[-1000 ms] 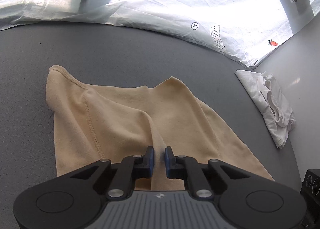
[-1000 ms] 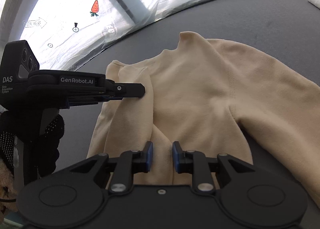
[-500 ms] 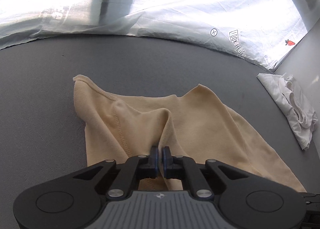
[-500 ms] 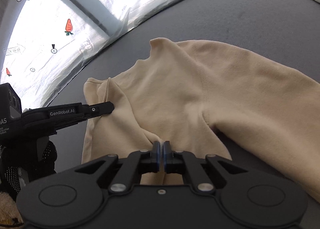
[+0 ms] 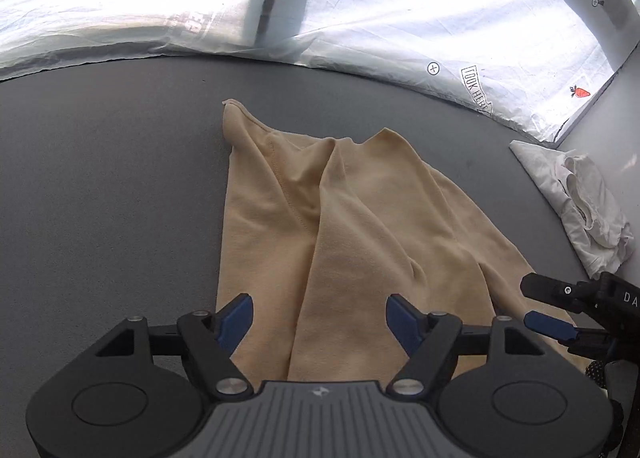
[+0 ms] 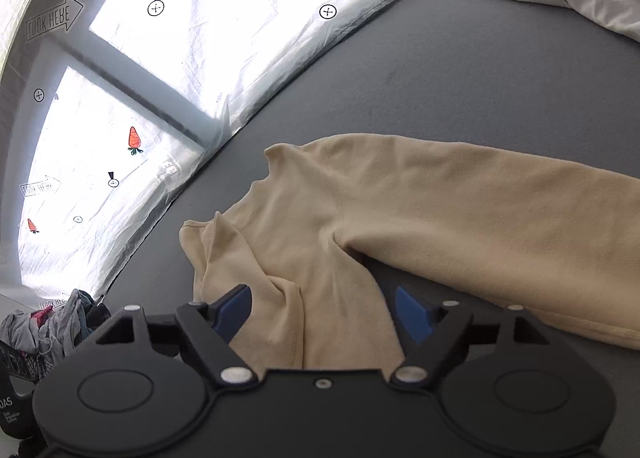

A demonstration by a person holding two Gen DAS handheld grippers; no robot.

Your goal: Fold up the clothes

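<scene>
Beige sweater [image 5: 360,225] lies rumpled on the grey surface [image 5: 112,185] — both tongs, left [image 5: 319,316] and right [image 6: 322,312], have just been opening and stand spread above it, pinching nothing.

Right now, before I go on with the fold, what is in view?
beige shirt: one, tan, mid-table, left part folded in, a sleeve stretched right
white garment: one, crumpled, far right of the table
clothes heap: one, grey and mixed, left table edge
table: one, dark grey
white sheet: one, printed carrots and arrows, behind the table
left tongs: black, blue pads, open over the shirt, just opened
right tongs: the same, open, just opened
</scene>
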